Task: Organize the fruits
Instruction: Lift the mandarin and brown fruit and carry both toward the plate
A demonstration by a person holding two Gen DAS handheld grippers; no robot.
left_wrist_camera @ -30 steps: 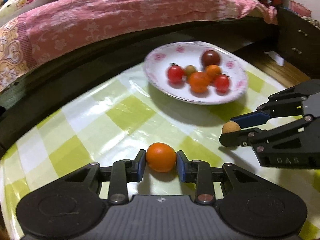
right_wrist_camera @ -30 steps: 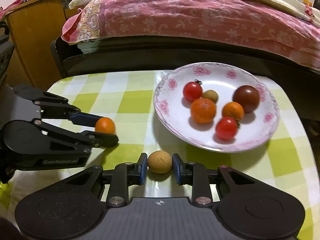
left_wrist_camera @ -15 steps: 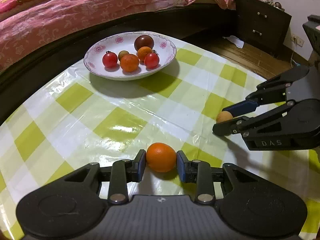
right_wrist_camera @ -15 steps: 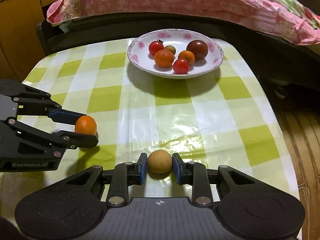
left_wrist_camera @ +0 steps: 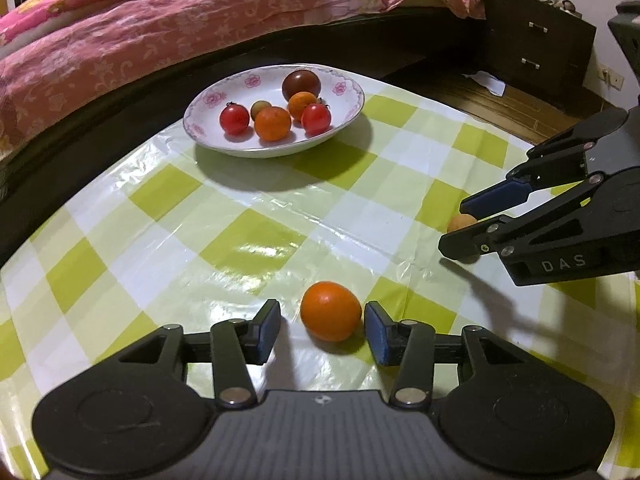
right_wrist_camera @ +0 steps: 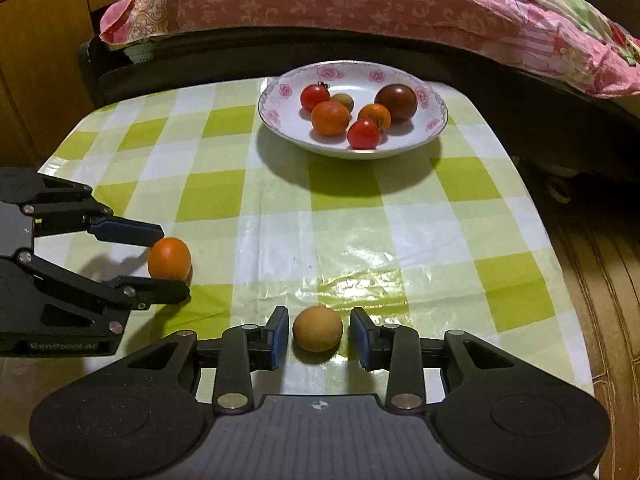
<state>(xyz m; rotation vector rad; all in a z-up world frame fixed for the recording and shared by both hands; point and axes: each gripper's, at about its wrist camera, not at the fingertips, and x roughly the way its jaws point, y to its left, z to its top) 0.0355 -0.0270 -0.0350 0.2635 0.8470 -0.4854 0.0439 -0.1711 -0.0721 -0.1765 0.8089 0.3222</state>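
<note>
My left gripper [left_wrist_camera: 322, 330] is open, its pads apart on either side of an orange fruit [left_wrist_camera: 330, 311] that rests on the checked tablecloth. My right gripper [right_wrist_camera: 319, 336] is open around a tan round fruit [right_wrist_camera: 317, 328], also resting on the cloth. Each gripper shows in the other's view: the right gripper [left_wrist_camera: 460, 226] at the right, the left gripper [right_wrist_camera: 170, 256] at the left with the orange fruit [right_wrist_camera: 169, 258]. A white floral plate [left_wrist_camera: 212, 100] at the far side holds several tomatoes and oranges; it also shows in the right wrist view [right_wrist_camera: 276, 92].
The green and white checked tablecloth [right_wrist_camera: 360, 232] covers a small table. A bed with a pink quilt [right_wrist_camera: 320, 4] runs behind it. A dark drawer unit [left_wrist_camera: 536, 48] stands at the back right. Wooden floor [right_wrist_camera: 592, 264] lies past the table's right edge.
Both grippers have opened and let go of their fruits, which now lie on the cloth. Earlier both pulled back from the plate toward the near side of the table.
</note>
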